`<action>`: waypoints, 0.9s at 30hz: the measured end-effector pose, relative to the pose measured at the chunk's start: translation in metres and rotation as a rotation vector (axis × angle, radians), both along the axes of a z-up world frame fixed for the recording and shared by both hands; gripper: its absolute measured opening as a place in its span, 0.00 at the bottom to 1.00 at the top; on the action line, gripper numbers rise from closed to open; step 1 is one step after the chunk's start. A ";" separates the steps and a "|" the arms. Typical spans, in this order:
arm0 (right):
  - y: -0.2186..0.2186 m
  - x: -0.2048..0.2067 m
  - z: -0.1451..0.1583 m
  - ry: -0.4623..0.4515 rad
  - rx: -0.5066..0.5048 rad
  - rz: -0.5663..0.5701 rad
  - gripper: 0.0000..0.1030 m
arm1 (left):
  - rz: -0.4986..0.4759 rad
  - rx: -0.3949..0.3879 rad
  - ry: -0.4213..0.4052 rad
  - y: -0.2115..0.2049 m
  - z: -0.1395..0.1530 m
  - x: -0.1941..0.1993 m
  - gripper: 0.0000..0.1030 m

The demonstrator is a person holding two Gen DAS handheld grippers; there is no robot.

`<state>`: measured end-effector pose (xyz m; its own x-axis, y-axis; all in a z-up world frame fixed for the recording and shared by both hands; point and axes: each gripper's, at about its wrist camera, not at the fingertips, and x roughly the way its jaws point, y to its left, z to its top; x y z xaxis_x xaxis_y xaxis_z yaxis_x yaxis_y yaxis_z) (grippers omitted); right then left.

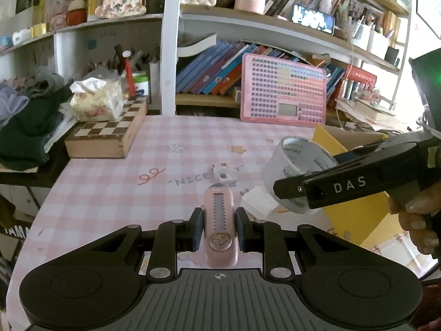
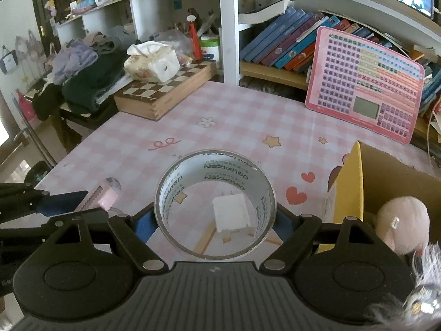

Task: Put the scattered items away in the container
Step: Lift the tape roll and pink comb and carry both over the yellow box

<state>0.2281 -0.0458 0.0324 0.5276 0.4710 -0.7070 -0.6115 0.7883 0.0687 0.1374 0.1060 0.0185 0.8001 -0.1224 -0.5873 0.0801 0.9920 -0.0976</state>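
Note:
My left gripper (image 1: 219,227) is shut on a pink utility knife (image 1: 221,220), held above the pink checked tablecloth (image 1: 110,182). My right gripper (image 2: 215,220) is shut on a roll of clear tape (image 2: 215,204), lifted above the table; the roll also shows in the left wrist view (image 1: 296,171). A white block (image 2: 231,213) lies on the cloth beneath the roll, and in the left wrist view (image 1: 259,202). A small white object (image 1: 224,175) lies ahead of the knife. The yellow cardboard box (image 2: 350,187) stands at the right and holds a pink plush toy (image 2: 402,224).
A wooden chess box (image 1: 107,135) with a tissue pack (image 1: 96,100) sits at the far left. A pink keypad board (image 1: 282,91) leans against the bookshelf behind the table. Piled clothes (image 1: 24,121) lie on the left.

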 end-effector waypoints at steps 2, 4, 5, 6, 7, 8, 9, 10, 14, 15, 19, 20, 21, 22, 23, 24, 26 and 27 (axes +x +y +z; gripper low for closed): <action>-0.004 -0.007 0.002 0.004 0.012 -0.012 0.81 | -0.007 0.000 -0.005 0.000 0.002 -0.006 0.22; -0.009 -0.015 0.003 0.007 0.025 -0.023 0.81 | -0.017 0.002 -0.010 -0.001 0.005 -0.012 0.22; -0.010 -0.020 0.005 0.007 0.029 -0.025 0.81 | -0.021 0.002 -0.012 -0.001 0.006 -0.015 0.22; -0.012 -0.024 0.006 0.005 0.031 -0.027 0.81 | -0.027 0.002 -0.016 -0.001 0.008 -0.018 0.22; -0.014 -0.029 0.007 0.002 0.032 -0.028 0.81 | -0.031 0.001 -0.021 -0.001 0.009 -0.021 0.22; -0.015 -0.034 0.009 -0.003 0.032 -0.028 0.81 | -0.032 -0.002 -0.031 0.000 0.012 -0.024 0.22; -0.017 -0.039 0.011 -0.009 0.031 -0.028 0.81 | -0.035 -0.007 -0.043 0.000 0.014 -0.028 0.22; -0.019 -0.045 0.012 -0.017 0.030 -0.030 0.81 | -0.041 -0.013 -0.051 0.000 0.017 -0.032 0.22; -0.027 -0.069 0.016 -0.041 0.031 -0.045 0.81 | -0.065 -0.016 -0.062 -0.002 0.024 -0.045 0.22; -0.029 -0.075 0.017 -0.042 0.034 -0.052 0.81 | -0.071 -0.018 -0.059 -0.003 0.025 -0.048 0.22; -0.033 -0.092 0.015 -0.030 0.048 -0.081 0.81 | -0.104 -0.022 -0.055 -0.006 0.028 -0.062 0.22; -0.033 -0.097 0.014 -0.027 0.050 -0.085 0.81 | -0.114 -0.023 -0.057 -0.007 0.029 -0.067 0.22; -0.034 -0.101 0.014 -0.026 0.051 -0.087 0.81 | -0.123 -0.022 -0.059 -0.007 0.030 -0.071 0.22; -0.034 -0.105 0.014 -0.025 0.052 -0.088 0.81 | -0.132 -0.022 -0.059 -0.008 0.030 -0.074 0.22; -0.034 -0.109 0.013 -0.025 0.054 -0.090 0.81 | -0.137 -0.023 -0.058 -0.008 0.030 -0.077 0.22; -0.034 -0.113 0.013 -0.025 0.055 -0.092 0.81 | -0.141 -0.023 -0.053 -0.008 0.029 -0.079 0.22; -0.034 -0.120 0.013 -0.026 0.057 -0.094 0.81 | -0.142 -0.031 -0.047 -0.006 0.028 -0.083 0.22; -0.034 -0.124 0.014 -0.028 0.057 -0.096 0.81 | -0.142 -0.035 -0.047 -0.005 0.028 -0.085 0.22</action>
